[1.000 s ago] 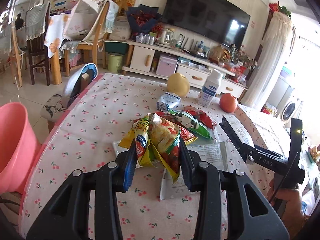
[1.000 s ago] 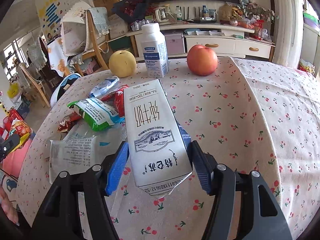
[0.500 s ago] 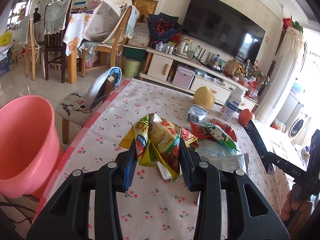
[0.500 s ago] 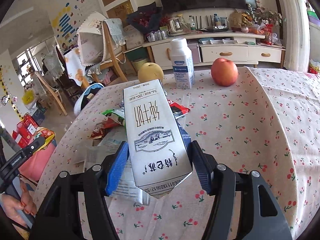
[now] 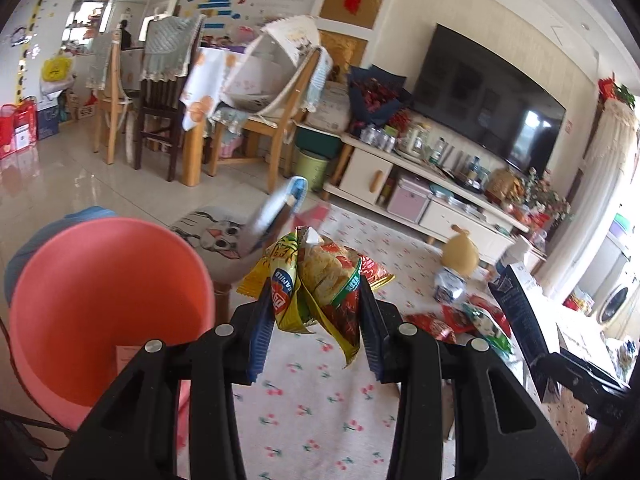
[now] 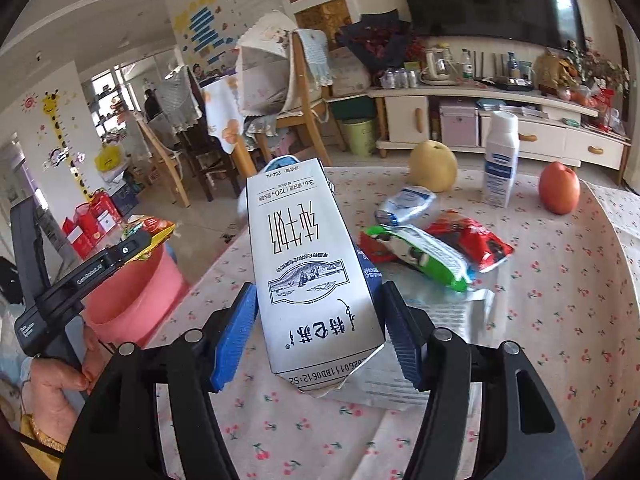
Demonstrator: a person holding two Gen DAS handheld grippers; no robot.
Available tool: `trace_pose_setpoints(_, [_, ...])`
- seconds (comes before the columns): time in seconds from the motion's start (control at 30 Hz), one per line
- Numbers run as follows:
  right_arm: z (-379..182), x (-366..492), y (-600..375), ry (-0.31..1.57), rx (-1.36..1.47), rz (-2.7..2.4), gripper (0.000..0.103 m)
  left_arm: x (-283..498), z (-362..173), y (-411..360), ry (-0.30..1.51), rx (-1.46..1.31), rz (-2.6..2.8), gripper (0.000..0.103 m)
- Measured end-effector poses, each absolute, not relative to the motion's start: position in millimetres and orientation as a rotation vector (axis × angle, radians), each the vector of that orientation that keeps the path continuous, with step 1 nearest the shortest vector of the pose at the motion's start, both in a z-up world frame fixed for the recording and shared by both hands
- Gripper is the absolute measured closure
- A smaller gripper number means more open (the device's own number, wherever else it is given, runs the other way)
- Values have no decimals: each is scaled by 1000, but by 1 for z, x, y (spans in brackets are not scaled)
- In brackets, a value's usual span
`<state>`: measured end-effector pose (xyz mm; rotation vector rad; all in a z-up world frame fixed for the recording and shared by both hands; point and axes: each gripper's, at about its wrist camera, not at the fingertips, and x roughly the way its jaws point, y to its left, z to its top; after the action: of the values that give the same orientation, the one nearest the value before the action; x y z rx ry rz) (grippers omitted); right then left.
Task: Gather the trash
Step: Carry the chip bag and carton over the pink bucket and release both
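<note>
My left gripper (image 5: 314,332) is shut on a crumpled yellow and red snack bag (image 5: 316,280), held above the left edge of the cherry-print table (image 5: 312,408). Just left of it stands a pink bin (image 5: 108,300), mouth open. My right gripper (image 6: 320,336) is shut on a white milk carton (image 6: 308,264), raised over the table. In the right wrist view the left gripper (image 6: 132,246) and its bag hang over the pink bin (image 6: 136,300). More wrappers lie on the table: a green and white one (image 6: 424,256), a red one (image 6: 472,240) and a flat silver one (image 6: 440,320).
A yellow pear (image 6: 432,166), a white bottle (image 6: 500,160) and a red apple (image 6: 559,188) stand at the table's far side. A cat-print stool (image 5: 216,236) sits beside the table past the bin. Chairs and a TV cabinet (image 6: 480,120) stand beyond.
Both grippers have swung left toward the pink bin with their loads still held. The bin now fills the left of the left wrist view, and the carton has risen off the table.
</note>
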<state>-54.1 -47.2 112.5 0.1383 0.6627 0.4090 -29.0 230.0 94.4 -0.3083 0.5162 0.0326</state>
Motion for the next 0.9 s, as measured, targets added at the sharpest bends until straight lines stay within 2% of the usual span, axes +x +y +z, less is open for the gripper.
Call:
trace_pose_setpoints(0.43, [133,-49,119,672,-12,638,39,-31,86,329,516,-428,322,62])
trace_pose_setpoints(0.7, [119,-38,197,717,-119,691,39,-38,76,370,540,-521,416,62])
trace_pose_setpoints(0.9, [102,-30,218,742,-186,702,39,-41,70,388,556,-582,446,61])
